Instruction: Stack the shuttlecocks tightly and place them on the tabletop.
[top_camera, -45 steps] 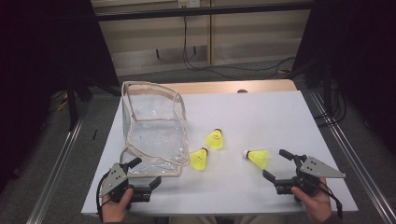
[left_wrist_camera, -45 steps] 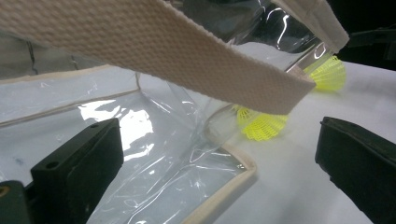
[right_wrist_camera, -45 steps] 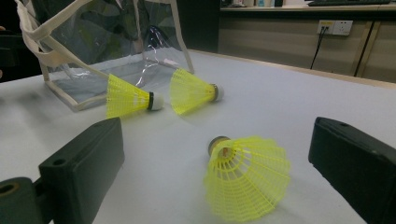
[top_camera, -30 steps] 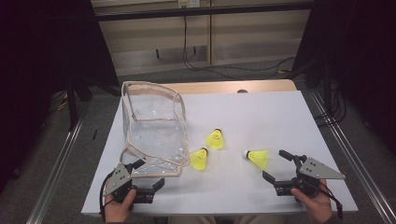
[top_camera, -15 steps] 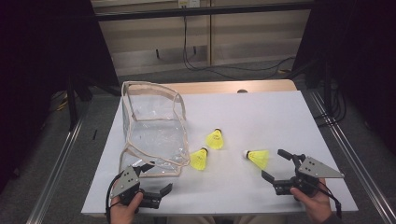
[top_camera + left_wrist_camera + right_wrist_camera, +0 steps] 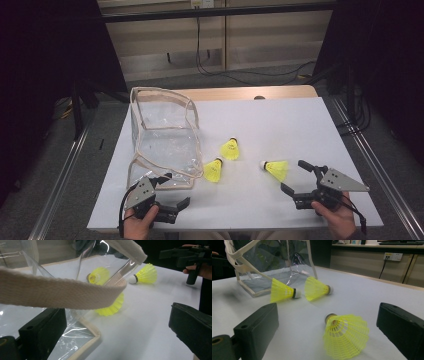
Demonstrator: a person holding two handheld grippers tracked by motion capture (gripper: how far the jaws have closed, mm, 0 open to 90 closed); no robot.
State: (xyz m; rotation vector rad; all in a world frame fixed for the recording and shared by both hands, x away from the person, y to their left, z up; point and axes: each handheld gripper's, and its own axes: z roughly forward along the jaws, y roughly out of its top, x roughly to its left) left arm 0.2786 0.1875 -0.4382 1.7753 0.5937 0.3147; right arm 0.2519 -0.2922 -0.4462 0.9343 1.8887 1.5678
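A clear plastic bag [image 6: 165, 135] with cream webbing trim stands open at the table's left. Three yellow shuttlecocks lie to its right: one [image 6: 230, 149] farthest back, one [image 6: 213, 170] beside the bag's front corner, one [image 6: 276, 169] near my right gripper [image 6: 296, 176]. That gripper is open, and in the right gripper view the nearest shuttlecock [image 6: 344, 335] lies between its jaws, untouched. My left gripper [image 6: 172, 192] is open at the bag's front edge. In the left gripper view the bag's cream strap [image 6: 62, 292] crosses just above the jaws, with a shuttlecock [image 6: 111, 306] behind it.
A white sheet [image 6: 300, 125] covers the table, with its near edge just behind both hands. Metal rails [image 6: 380, 170] run along the table's sides. A dark wall and cables lie beyond the far edge.
My left gripper has shifted right and a little toward the near edge, turning its jaws toward the bag's front corner. The right gripper and the shuttlecocks have stayed put.
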